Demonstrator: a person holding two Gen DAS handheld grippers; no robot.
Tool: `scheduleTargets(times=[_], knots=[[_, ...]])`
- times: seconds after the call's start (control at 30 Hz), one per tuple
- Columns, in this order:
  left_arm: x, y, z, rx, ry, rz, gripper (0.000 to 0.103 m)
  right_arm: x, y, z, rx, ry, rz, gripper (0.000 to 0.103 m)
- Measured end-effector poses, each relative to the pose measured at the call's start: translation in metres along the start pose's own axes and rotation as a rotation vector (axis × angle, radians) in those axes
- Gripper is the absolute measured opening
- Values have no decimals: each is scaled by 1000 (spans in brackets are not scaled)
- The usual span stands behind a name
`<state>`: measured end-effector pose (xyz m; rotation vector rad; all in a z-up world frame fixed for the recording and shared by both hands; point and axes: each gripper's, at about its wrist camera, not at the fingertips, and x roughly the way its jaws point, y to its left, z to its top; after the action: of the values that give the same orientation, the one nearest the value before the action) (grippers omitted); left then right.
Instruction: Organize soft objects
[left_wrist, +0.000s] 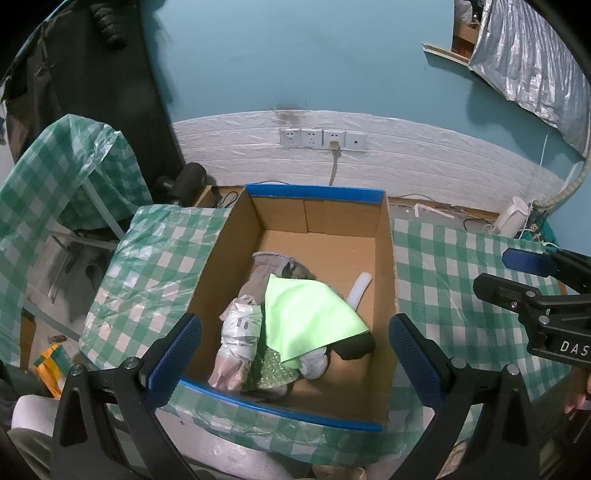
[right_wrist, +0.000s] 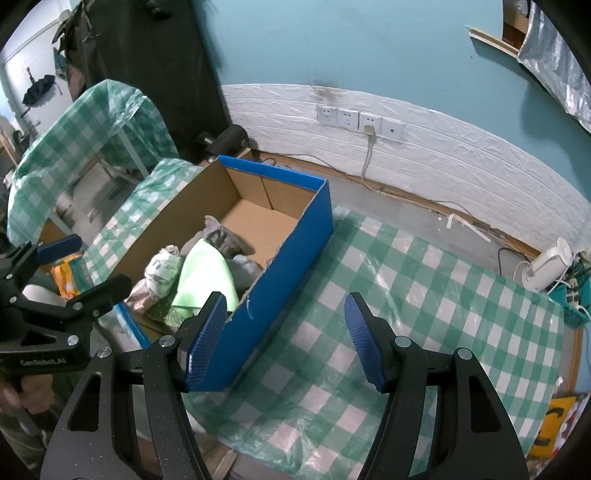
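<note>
The left gripper is held with its jaws spread wide and nothing between them. The right gripper is held beside it, jaws likewise parted and empty. A bit of the person's right hand shows behind its handle, and the left hand grips the other.

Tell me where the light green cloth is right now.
The light green cloth lies inside the cardboard box, draped on top of the pile of soft items at its near end, right of the crumpled silvery bag.

White lettering reading "DAS" is showing on the right gripper, while "GenRobot.AI" is showing on the left gripper.
</note>
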<state>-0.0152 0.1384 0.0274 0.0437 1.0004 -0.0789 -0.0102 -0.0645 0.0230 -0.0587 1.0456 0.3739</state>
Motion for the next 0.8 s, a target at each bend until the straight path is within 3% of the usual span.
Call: scheduleTargets(times=[0.8], knots=[[0, -2, 0, 3, 4, 1, 102, 0, 1, 0, -2, 0, 0, 66]])
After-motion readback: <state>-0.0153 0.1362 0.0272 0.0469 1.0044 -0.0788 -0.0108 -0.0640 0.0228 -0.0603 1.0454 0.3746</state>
